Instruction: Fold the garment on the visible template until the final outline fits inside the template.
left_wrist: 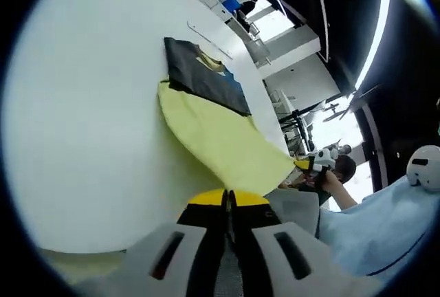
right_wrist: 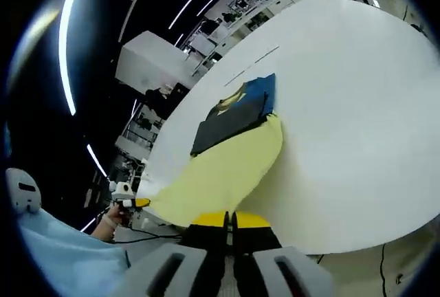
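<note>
The left gripper [left_wrist: 229, 199] is sitting at the bottom of the left gripper view with its yellow-tipped jaws pressed together, and the near hem of the garment [left_wrist: 213, 115] is running right up to the tips, so it is likely pinching that hem, though the cloth between the jaws is not clearly showing. The right gripper [right_wrist: 229, 219] is showing the same picture in the right gripper view: jaws together at the pale yellow edge of the garment [right_wrist: 230, 152], probably clamped on it. In the left gripper view the other gripper [left_wrist: 311, 166] is also appearing at the far corner of the hem, in a hand. Outward from the jaws, the yellow body of the garment is stretching across the white table [left_wrist: 89, 125] to its dark and blue upper part, which is lying flat farther along. A thin marked line [left_wrist: 210, 39] is lying on the table beyond the collar; whether it belongs to the template cannot be told. The risk from here is uneven lifting: if one gripper is pulling ahead of the other, the hem is going to skew and the fold will land crooked, spilling past the outline. A weak pinch could also let the hem slip free mid-fold.
</note>
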Demonstrator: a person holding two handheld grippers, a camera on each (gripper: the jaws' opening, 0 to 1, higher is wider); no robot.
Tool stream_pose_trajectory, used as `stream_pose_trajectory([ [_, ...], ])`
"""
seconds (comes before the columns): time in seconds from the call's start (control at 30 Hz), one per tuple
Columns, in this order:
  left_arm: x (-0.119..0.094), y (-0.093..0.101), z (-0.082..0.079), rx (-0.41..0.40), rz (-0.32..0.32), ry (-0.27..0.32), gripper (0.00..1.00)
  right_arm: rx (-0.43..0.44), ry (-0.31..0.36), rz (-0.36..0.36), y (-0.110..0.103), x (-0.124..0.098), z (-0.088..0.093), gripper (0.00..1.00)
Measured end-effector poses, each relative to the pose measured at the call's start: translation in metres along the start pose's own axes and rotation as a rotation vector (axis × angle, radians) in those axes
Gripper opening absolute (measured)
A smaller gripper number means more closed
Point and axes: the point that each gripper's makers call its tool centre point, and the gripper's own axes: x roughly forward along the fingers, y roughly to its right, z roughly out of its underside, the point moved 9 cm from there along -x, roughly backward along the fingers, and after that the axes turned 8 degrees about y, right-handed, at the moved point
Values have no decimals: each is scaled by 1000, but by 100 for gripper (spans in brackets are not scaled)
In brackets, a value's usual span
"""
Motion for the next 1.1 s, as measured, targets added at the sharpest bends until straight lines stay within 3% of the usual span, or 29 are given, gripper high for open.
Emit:
stream_pose_trajectory([
  [0.27, -11, 11, 12, -30, -1, -40, 0, 35, -22, 8, -17, -15, 10, 0],
  [0.47, -10, 5, 15, -48, -9, -57, 0, 57, -37, 19, -16, -15, 14, 0],
  [0.67, -5, 0, -1, -81, 4, -7, 0, 101, 0, 17, -15, -8, 3, 0],
  [0.83, 1, -10, -20, -60, 8, 33, 0, 170, 72, -38, -15, 3, -14, 0],
  [1.1, 23, -26, -63, -63, 31, 127, 0, 126, 122, -77, -16, 29, -56, 0],
])
